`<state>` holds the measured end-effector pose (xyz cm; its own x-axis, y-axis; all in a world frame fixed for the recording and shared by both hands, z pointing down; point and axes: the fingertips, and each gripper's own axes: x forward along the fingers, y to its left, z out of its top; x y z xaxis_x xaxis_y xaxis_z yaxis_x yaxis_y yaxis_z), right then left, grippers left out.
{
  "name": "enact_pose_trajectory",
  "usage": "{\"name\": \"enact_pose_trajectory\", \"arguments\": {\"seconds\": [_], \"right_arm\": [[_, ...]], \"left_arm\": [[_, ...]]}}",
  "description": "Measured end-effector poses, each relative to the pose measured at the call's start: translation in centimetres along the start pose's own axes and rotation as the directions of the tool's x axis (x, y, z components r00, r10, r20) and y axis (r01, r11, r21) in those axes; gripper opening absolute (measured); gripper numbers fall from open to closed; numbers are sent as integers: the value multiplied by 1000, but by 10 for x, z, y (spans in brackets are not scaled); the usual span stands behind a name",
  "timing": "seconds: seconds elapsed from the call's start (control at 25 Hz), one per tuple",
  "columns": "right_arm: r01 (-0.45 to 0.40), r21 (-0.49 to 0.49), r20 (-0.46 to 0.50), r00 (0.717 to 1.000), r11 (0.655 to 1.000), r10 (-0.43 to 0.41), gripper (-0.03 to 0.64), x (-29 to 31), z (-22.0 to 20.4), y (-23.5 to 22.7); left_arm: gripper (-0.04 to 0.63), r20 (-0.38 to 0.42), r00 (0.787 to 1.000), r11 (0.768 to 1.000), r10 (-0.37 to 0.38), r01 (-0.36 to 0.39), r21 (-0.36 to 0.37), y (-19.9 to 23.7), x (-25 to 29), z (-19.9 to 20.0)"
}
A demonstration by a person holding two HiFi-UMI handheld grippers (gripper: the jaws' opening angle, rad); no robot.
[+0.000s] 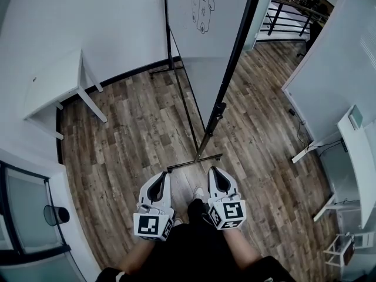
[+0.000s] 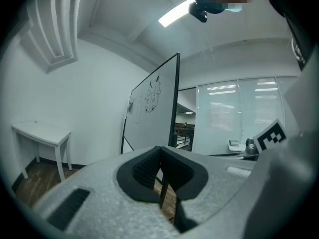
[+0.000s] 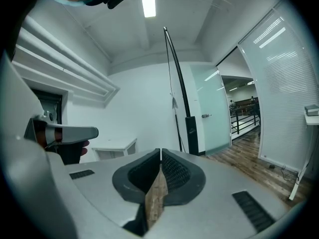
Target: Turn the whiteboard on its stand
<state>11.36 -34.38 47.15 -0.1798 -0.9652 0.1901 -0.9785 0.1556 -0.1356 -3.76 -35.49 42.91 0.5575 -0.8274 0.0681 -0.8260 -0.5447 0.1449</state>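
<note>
The whiteboard (image 1: 202, 16) stands ahead on a thin black stand, its face with dark marker drawings turned to the left and its black side frame (image 1: 235, 57) towards me. The stand's foot bar (image 1: 194, 163) lies on the wood floor just beyond my grippers. My left gripper (image 1: 161, 176) and right gripper (image 1: 212, 170) sit side by side, low in the head view, apart from the board. Both are shut with nothing between the pads. The left gripper view shows the whiteboard (image 2: 152, 111) beyond the left gripper (image 2: 159, 151). In the right gripper view its edge (image 3: 180, 103) rises above the right gripper (image 3: 160, 153).
A white table (image 1: 56, 81) stands against the left wall. A dark round bin (image 1: 56, 215) sits at the lower left. A white desk (image 1: 358, 151) and a glass partition line the right side. A black railing (image 1: 294, 16) runs behind the board.
</note>
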Motion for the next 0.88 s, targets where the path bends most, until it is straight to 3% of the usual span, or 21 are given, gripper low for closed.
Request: {"name": "enact_pose_trajectory", "arguments": {"seconds": [0.56,0.88], "right_arm": [[-66,-17,-53,996,998,65,17,89,0,-64],[-85,-36,-108,991,996,80,130,134,-10,-90]], "left_arm": [[12,-3,995,995,102,-102,2,12,83,-3],[12,-11,985,985,174,-174,-10,23,113,-6]]}}
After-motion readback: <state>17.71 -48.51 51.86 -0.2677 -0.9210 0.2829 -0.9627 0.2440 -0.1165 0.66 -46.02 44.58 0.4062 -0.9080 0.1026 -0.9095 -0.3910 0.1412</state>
